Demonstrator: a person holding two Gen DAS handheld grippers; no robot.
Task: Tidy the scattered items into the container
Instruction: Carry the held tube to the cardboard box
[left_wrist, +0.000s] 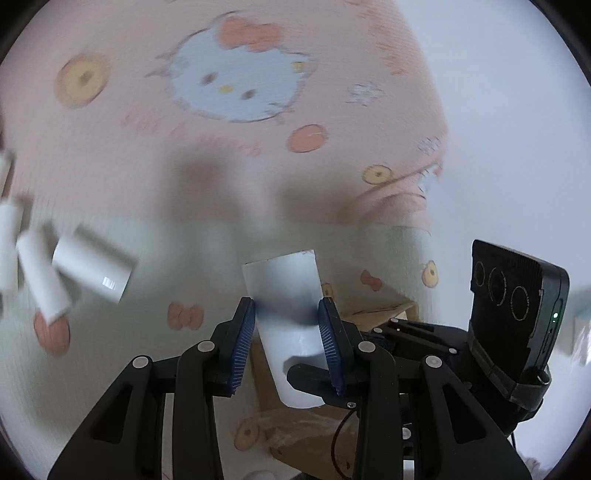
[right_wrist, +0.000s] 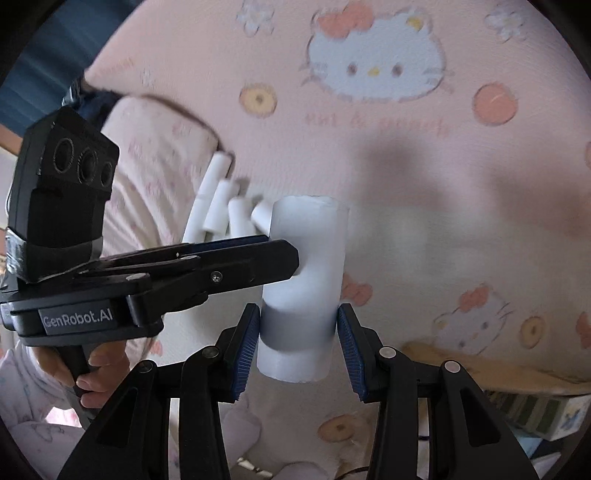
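A white tube (left_wrist: 291, 325) is held in the air over a pink Hello Kitty sheet. My left gripper (left_wrist: 286, 332) is shut on its lower part. In the right wrist view the same tube (right_wrist: 306, 258) stands upright, my right gripper (right_wrist: 299, 332) closes on its lower end, and the left gripper's fingers (right_wrist: 258, 258) grip its middle from the left. Several more white tubes (left_wrist: 92, 269) lie in a heap on the sheet at the left; they also show in the right wrist view (right_wrist: 225, 206).
The pink printed sheet (left_wrist: 258, 166) covers the bed. A rumpled pink pillow or fold (right_wrist: 155, 155) lies behind the heap of tubes. A wooden or cardboard edge (right_wrist: 498, 362) shows at lower right, with a striped box (right_wrist: 535, 410) below it.
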